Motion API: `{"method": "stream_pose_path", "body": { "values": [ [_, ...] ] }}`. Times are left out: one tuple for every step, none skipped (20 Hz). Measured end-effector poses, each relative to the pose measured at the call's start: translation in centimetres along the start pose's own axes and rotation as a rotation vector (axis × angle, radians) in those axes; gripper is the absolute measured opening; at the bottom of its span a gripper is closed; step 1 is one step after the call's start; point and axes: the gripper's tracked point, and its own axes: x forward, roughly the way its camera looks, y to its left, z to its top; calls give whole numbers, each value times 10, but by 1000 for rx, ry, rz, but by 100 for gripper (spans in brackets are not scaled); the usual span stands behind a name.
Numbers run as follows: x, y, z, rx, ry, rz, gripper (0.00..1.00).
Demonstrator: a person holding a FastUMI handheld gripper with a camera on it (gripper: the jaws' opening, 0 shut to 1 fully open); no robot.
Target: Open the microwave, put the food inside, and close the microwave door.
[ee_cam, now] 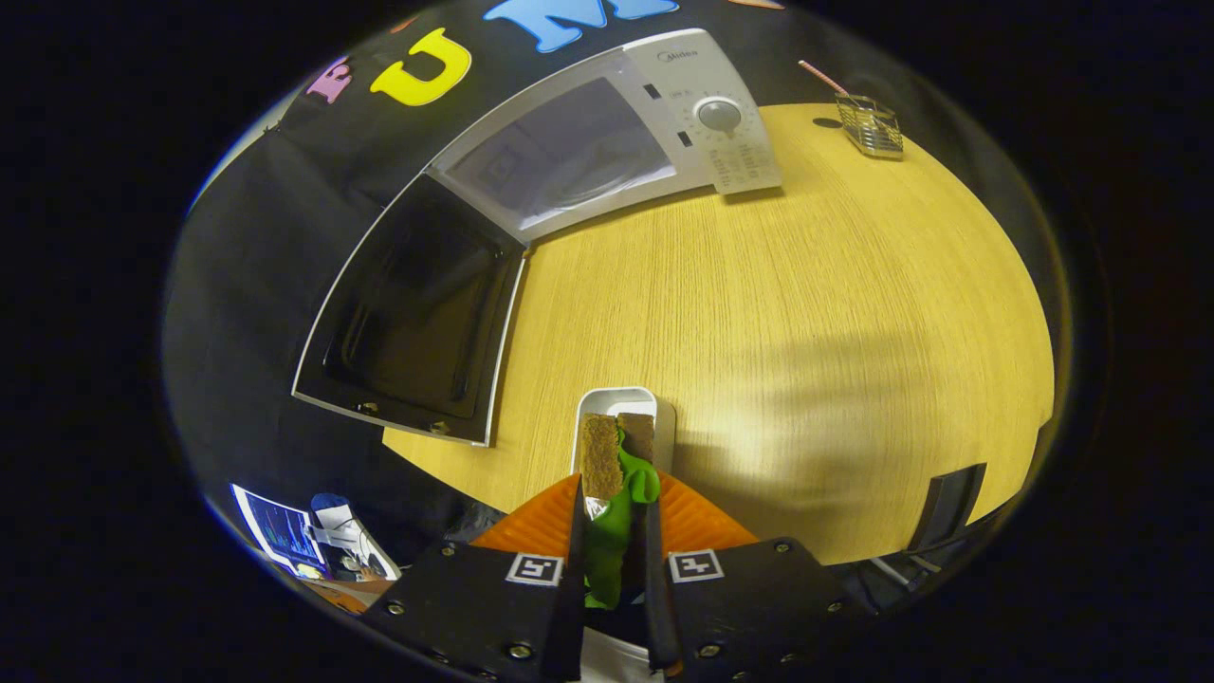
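Status: step one looks done. The white microwave oven (607,123) with the round grey dial sits at about 12 o'clock from the gripper, far side of the light wooden tabletop (806,313). Its dark-glass door (417,313) is swung wide open to the 10–11 o'clock side, and the cavity shows pale and empty as far as I can tell.

Gripper (612,512): jaws drawn close together, pinching the food. That's a green leafy piece (626,493) with a brown slab of what looks like bread or meat (600,455) pressed against it, probably toy food. Both fingers appear to bear on it.

Just ahead of the fingertips, 12 o'clock: a small white rectangular tray (621,396) on the table, its near end hidden behind the food. Can't tell if the food is resting in the tray or lifted clear of it.

Small wire rack (873,128) with a pink stick, around 1 o'clock, well apart from everything. Not relevant.

Remaining, by my read: carry food across the table to the cavity, release inside, back out, swing the door shut. Roughly a third in.

Watch: door edge sits near the direct path on the left.
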Motion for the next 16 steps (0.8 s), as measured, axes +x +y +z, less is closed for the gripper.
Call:
{"method": "stream_pose_path", "body": {
  "values": [
    [-4, 4, 4, 3, -12, 7, 27],
    [-8, 8, 11, 10, -26, 13, 26],
    [-12, 12, 16, 15, -46, 17, 26],
    [-17, 17, 23, 19, -65, 21, 27],
    [-21, 21, 29, 25, -84, 26, 26],
    [-23, 26, 36, 33, -107, 33, 26],
    [-26, 32, 43, 44, -130, 43, 26],
    [-28, 37, 51, 56, -153, 52, 26],
    [-29, 42, 59, 68, -175, 61, 26],
    [-29, 47, 67, 79, -197, 70, 26],
    [-29, 52, 75, 89, -221, 75, 26],
    [-29, 56, 83, 97, -242, 80, 26],
    [-28, 61, 90, 106, -262, 85, 26],
    [-27, 66, 97, 115, -280, 88, 26],
    [-25, 70, 104, 122, -299, 89, 26],
    [-23, 72, 111, 128, -317, 87, 26]
  ]
}}
